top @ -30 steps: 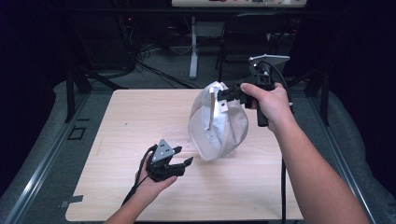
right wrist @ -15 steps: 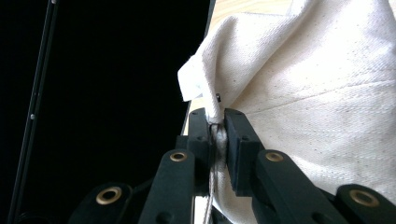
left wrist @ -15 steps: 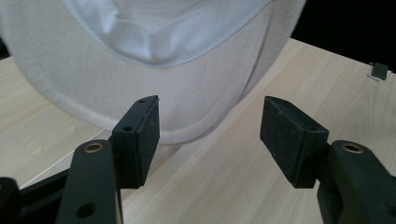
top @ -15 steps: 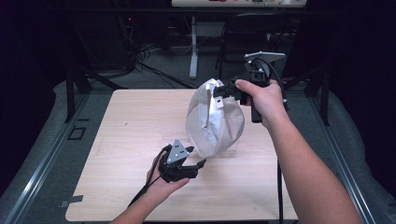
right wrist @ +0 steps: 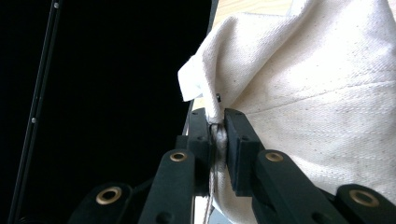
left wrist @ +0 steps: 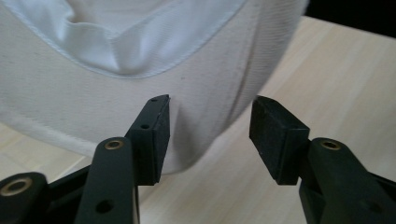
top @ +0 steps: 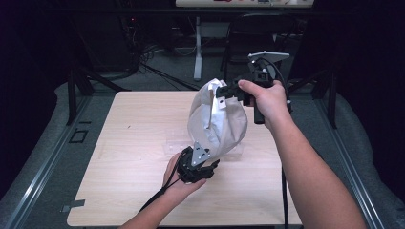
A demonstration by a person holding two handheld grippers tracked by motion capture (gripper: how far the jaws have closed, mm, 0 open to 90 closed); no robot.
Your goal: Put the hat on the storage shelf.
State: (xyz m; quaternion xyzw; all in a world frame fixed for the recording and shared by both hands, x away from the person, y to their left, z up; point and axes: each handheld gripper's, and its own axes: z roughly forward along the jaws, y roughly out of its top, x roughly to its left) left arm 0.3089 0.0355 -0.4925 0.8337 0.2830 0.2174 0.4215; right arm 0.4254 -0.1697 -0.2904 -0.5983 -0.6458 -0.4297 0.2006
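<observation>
The cloth bag (top: 217, 119) is hanging above the middle of the surface (top: 129, 143), with its lower end just over the boards. The right tool (top: 224, 90) is sitting at the bag's upper right edge, lifted well above the surface, clamping a fold of the cloth between its jaws. The left tool (top: 203, 167) is lying below and in front of the bag, toward the near edge, with the bag's lower edge between its parted jaws. A chair (top: 253, 38) is standing on the floor (top: 167, 76) behind the surface.
</observation>
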